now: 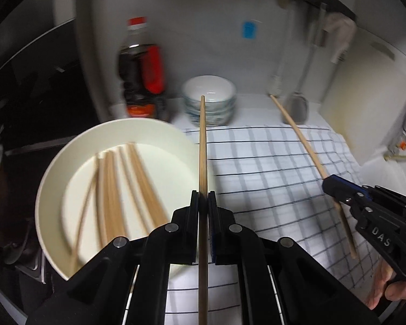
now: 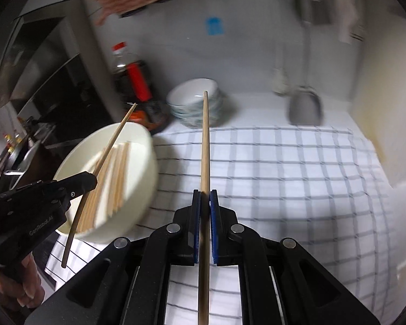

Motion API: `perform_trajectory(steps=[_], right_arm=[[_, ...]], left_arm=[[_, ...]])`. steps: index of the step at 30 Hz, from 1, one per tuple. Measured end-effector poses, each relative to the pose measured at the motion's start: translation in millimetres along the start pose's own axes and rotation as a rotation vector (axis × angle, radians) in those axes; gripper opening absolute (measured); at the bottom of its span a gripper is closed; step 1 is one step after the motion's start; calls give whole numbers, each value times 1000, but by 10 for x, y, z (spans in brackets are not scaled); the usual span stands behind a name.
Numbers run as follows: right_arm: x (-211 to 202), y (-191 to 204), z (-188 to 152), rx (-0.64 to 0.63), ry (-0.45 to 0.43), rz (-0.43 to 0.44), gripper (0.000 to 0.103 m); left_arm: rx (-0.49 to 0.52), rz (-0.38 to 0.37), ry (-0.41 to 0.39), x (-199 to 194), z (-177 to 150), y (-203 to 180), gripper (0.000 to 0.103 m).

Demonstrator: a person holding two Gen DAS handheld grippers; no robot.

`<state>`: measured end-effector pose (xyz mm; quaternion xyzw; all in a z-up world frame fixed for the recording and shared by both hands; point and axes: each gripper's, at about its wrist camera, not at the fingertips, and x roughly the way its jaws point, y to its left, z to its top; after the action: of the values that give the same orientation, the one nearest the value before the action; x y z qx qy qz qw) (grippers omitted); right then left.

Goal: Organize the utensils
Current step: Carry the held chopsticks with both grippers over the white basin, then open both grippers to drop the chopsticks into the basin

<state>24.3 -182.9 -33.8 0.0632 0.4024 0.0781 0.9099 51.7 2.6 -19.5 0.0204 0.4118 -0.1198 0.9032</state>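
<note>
My left gripper (image 1: pixel 203 194) is shut on a wooden chopstick (image 1: pixel 202 140) that points away toward the stacked bowls, raised above the checked cloth (image 1: pixel 270 168). My right gripper (image 2: pixel 204 192) is shut on a second chopstick (image 2: pixel 205 140), also held in the air. Each gripper shows in the other's view: the right one (image 1: pixel 328 184) at the right edge, the left one (image 2: pixel 92 180) at the left over the plate. A white plate (image 1: pixel 154 131) at the left holds several more chopsticks (image 1: pixel 113 187).
A stack of patterned bowls (image 1: pixel 209 100) stands at the back, with a dark sauce bottle (image 1: pixel 140 75) to its left. A grey spatula (image 1: pixel 297 108) and other tools hang against the white wall. A pale cutting board (image 1: pixel 365 103) leans at the right.
</note>
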Motion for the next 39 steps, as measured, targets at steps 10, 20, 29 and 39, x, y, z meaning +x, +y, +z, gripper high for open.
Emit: perform_trajectory(steps=[10, 20, 29, 39], right_arm=[[672, 885, 286, -68, 74, 116, 7], [1211, 1425, 383, -126, 164, 139, 7], [1410, 1461, 311, -134, 222, 123, 7], [1271, 1342, 315, -104, 202, 100, 27]], left_arm=[[-128, 130, 34, 180, -10, 1052, 7], [-161, 168, 93, 519, -47, 1413, 8], [-189, 173, 130, 672, -68, 1484, 8], [-232, 231, 96, 477, -103, 1574, 79]])
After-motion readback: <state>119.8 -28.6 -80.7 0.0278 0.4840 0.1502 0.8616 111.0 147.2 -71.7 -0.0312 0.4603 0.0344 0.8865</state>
